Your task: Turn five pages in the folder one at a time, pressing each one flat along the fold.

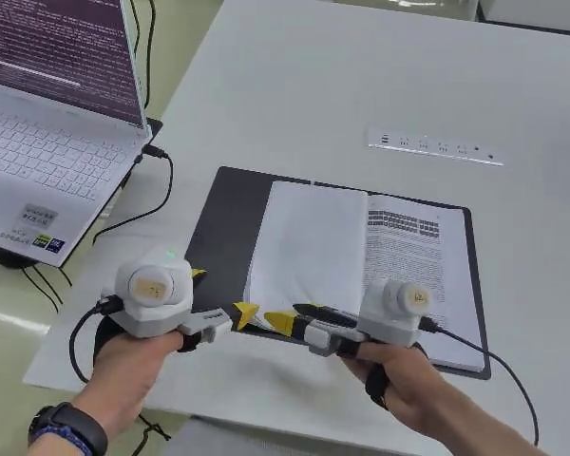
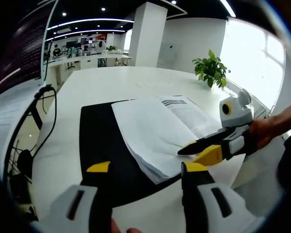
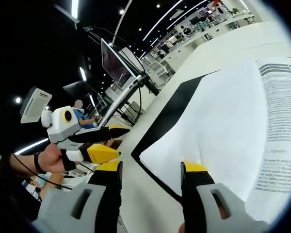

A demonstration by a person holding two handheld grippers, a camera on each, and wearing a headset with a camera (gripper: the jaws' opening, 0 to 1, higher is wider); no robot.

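An open laptop (image 1: 47, 123) sits at the far left of the white table (image 1: 294, 85), with a black cable (image 1: 157, 195) running from its side. Next, a hand (image 1: 123, 366) holds the left gripper (image 1: 221, 294) just off the folder's near left corner. Its yellow-tipped jaws are spread wide and hold nothing. In its own view they (image 2: 145, 167) frame that corner.

The black folder (image 1: 223, 237) lies open and flat mid-table, with a blank page (image 1: 309, 237) on its left side and a printed page (image 1: 408, 256) on its right. The right gripper (image 1: 287, 316) points leftward over the blank page's near edge. Its jaws are parted, and in its own view (image 3: 151, 167) the page's corner lies between them; whether they touch the paper cannot be told. A socket strip (image 1: 432, 147) is set into the table beyond the folder.
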